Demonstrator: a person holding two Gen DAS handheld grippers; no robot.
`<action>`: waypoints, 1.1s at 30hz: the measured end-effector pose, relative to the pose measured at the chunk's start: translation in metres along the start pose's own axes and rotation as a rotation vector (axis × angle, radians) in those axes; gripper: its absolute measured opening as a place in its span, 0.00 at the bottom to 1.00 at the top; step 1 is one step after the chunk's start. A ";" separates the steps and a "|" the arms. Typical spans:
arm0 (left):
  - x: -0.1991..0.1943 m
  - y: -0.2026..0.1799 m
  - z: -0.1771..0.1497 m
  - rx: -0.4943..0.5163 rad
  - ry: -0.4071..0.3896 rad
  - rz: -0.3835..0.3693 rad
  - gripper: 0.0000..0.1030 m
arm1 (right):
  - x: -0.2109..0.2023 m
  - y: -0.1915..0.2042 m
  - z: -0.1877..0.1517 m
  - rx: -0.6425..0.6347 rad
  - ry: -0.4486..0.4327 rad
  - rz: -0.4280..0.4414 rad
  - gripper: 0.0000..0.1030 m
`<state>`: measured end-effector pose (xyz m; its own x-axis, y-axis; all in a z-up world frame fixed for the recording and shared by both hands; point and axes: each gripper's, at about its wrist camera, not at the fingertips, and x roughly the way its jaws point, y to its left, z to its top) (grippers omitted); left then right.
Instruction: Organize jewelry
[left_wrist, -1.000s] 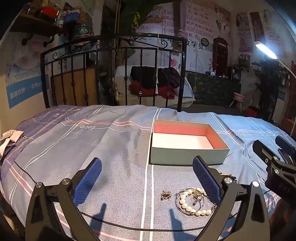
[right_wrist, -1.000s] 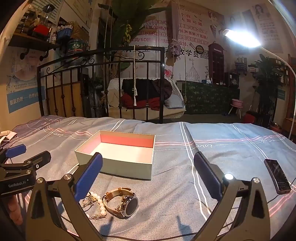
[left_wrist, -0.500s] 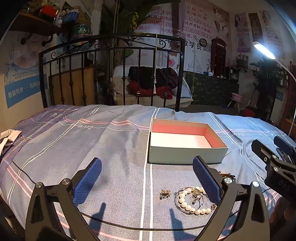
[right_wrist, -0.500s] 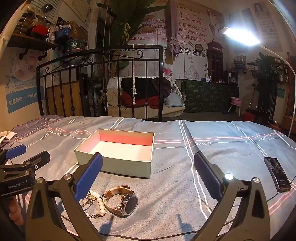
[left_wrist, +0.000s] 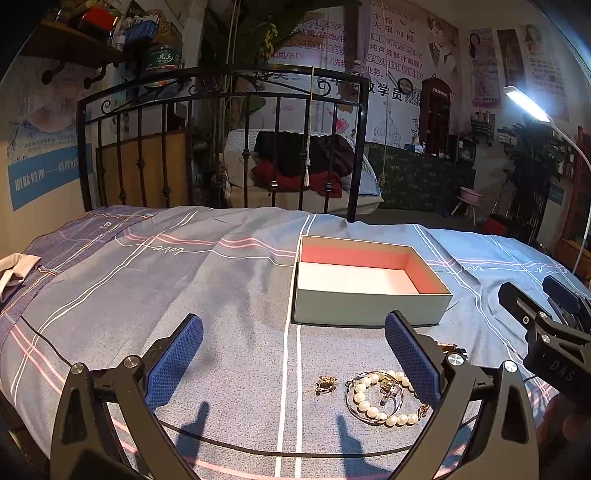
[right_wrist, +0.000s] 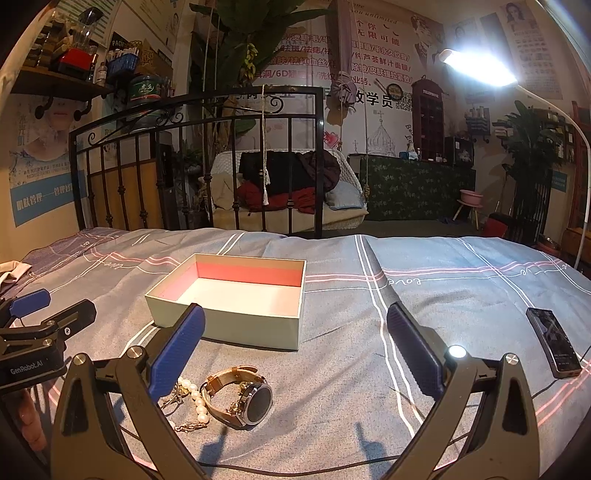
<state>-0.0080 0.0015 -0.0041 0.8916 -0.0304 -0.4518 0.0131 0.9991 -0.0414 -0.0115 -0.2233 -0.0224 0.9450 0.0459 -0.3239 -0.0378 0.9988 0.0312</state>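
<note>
An open pale-green box (left_wrist: 369, 306) with a pink and white inside sits empty on the bed; it also shows in the right wrist view (right_wrist: 229, 325). In front of it lie a pearl bracelet (left_wrist: 380, 400), a small gold charm (left_wrist: 325, 384) and a wristwatch (right_wrist: 242, 393) with a tan strap. The pearls (right_wrist: 197, 400) lie left of the watch. My left gripper (left_wrist: 293, 354) is open and empty, above the bed, with the jewelry by its right finger. My right gripper (right_wrist: 295, 345) is open and empty, with the watch near its left finger.
The bed has a blue plaid sheet (left_wrist: 184, 280) and a black iron headboard (left_wrist: 221, 147). A dark phone (right_wrist: 552, 341) lies on the sheet at the right. A thin black cable (left_wrist: 44, 349) runs across the sheet near me. A lamp (right_wrist: 476, 66) shines at upper right.
Both views have shifted slightly, so the box and jewelry sit a little lower and closer. Both grippers stay open. The jewelry has not moved.
</note>
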 end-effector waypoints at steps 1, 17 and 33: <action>0.000 0.000 0.000 0.000 0.000 0.000 0.94 | 0.000 0.000 0.000 -0.001 -0.001 -0.001 0.95; 0.000 0.000 -0.004 0.005 0.005 0.004 0.94 | -0.001 -0.005 0.000 0.003 0.003 0.001 0.95; 0.000 0.000 -0.005 0.008 0.006 0.001 0.94 | -0.001 -0.006 -0.001 0.004 0.005 0.000 0.95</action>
<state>-0.0100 0.0012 -0.0082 0.8891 -0.0296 -0.4568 0.0157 0.9993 -0.0341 -0.0122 -0.2291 -0.0235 0.9432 0.0463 -0.3290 -0.0369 0.9987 0.0348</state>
